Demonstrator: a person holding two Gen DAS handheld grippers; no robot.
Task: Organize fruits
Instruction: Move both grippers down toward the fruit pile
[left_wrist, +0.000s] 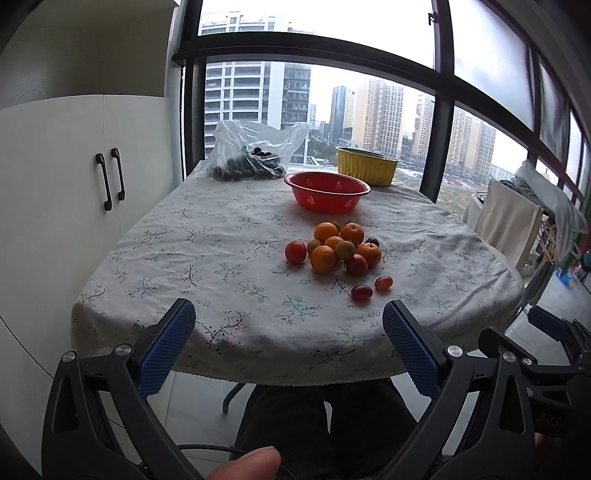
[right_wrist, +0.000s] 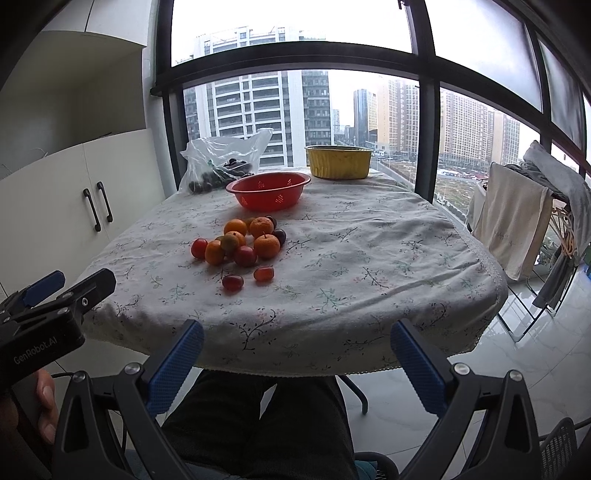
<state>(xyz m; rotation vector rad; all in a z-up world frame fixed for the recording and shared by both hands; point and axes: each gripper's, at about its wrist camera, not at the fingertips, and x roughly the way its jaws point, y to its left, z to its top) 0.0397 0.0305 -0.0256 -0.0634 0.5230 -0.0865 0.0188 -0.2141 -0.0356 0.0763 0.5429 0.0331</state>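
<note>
Tablecloth (left_wrist: 207, 236): off-white, printed with dark branch and pale green leaf sprigs. Colander (left_wrist: 327, 192): red. Tub (left_wrist: 367, 165): yellow. Fruit pile (left_wrist: 334, 249): orange, red, some greenish. Tongs pads (left_wrist: 166, 350): blue, textured, on black frames. Cabinet (left_wrist: 55, 155): white, black handles.

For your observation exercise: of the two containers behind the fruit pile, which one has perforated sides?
The red bowl, nearer the fruit; its walls show hole patterns, unlike the yellow tub behind it.
</note>
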